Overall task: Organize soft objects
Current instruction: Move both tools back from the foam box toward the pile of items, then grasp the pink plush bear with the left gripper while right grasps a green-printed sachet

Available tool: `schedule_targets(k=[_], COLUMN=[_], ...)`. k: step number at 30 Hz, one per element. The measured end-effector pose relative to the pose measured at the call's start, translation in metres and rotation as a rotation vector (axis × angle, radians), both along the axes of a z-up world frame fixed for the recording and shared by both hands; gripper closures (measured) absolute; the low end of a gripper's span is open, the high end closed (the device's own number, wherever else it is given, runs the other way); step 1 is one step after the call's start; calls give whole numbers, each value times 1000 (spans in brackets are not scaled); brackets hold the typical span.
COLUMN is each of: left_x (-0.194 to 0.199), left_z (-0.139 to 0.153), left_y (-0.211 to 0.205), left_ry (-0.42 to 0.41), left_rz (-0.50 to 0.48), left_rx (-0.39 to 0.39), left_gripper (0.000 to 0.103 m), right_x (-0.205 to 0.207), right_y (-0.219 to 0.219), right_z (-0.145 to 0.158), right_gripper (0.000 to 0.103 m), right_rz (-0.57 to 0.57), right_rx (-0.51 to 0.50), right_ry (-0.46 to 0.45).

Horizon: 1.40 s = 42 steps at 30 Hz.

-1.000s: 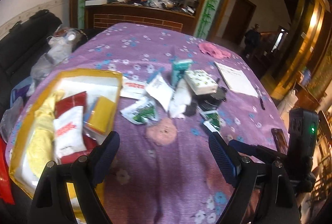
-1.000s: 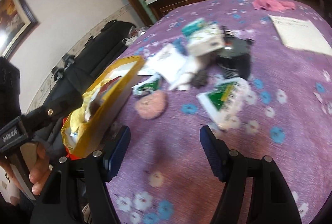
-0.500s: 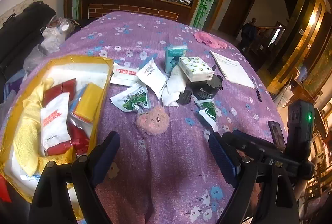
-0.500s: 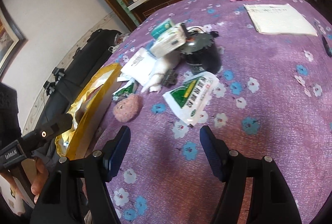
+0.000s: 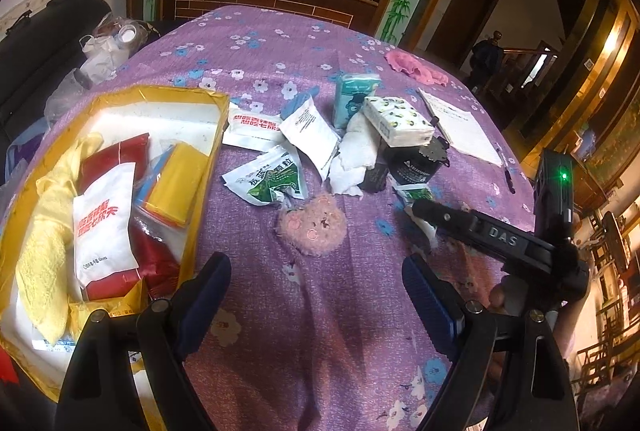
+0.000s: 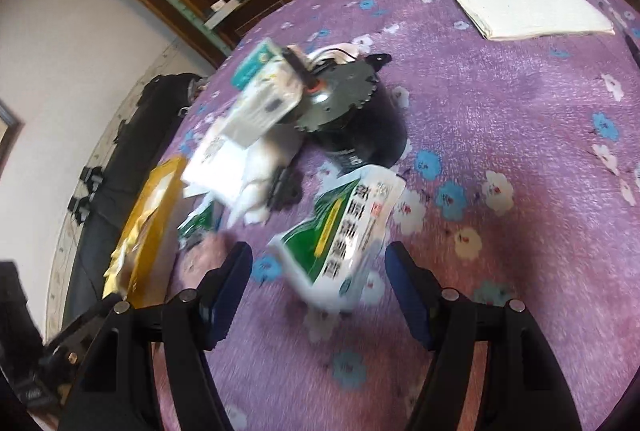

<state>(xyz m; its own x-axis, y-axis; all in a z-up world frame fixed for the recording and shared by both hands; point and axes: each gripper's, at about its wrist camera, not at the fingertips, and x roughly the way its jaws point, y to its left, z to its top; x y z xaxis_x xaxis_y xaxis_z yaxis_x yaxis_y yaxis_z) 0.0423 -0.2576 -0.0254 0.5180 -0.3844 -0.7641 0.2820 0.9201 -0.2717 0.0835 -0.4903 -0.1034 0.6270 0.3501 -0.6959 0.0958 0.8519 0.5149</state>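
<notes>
Progress partial: yellow box (image 5: 208, 99) holds several packets already; pile still loose on tabletop (image 5: 328, 311). Right claw (image 6: 320, 279) closing around green-white sachet (image 6: 344, 227), pads not yet touching. Left claw (image 5: 316, 287) wide, empty, near pink plush (image 5: 312, 227).

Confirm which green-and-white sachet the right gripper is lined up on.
The green-and-white sachet by the black container: it lies between the closing jaws of the right gripper, not yet pinched. The other sachet lies beside the yellow tray.
</notes>
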Motion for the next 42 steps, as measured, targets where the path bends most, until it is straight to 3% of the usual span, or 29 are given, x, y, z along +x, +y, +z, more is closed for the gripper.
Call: schedule_targets(k=[3, 10, 19, 22, 25, 26, 27, 29, 35, 42], left_x=[4, 13, 44, 55, 64, 68, 72, 70, 47, 14], left_z=[-2, -6, -27, -33, -42, -51, -58, -58, -52, -32], left_y=[0, -7, -32, -40, -56, -60, -61, -64, -63, -53], left_ry=[5, 20, 70, 100, 99, 120, 144, 115, 107, 105], left_rz=[1, -6, -44, -56, -104, -111, -110, -102, -132, -147], left_rx=[10, 18, 111, 119, 163, 176, 178, 212, 197, 84], left_gripper=[13, 13, 13, 28, 31, 36, 48, 53, 59, 59], right_x=[0, -12, -33, -34, -35, -35, -35, -34, -34, -36], right_y=[7, 9, 6, 9, 10, 9, 9, 8, 8, 11], right_z=[0, 3, 11, 13, 14, 14, 14, 14, 15, 17], right_gripper=[54, 71, 71, 71, 71, 71, 71, 71, 70, 70], right_rz=[0, 22, 61, 75, 76, 76, 75, 73, 74, 84], right_rx=[-70, -58, -36, -46, -49, -47, -44, -42, -45, -54], right_ry=[-19, -13, -127, -139, -146, -148, -150, -153, -152, -165])
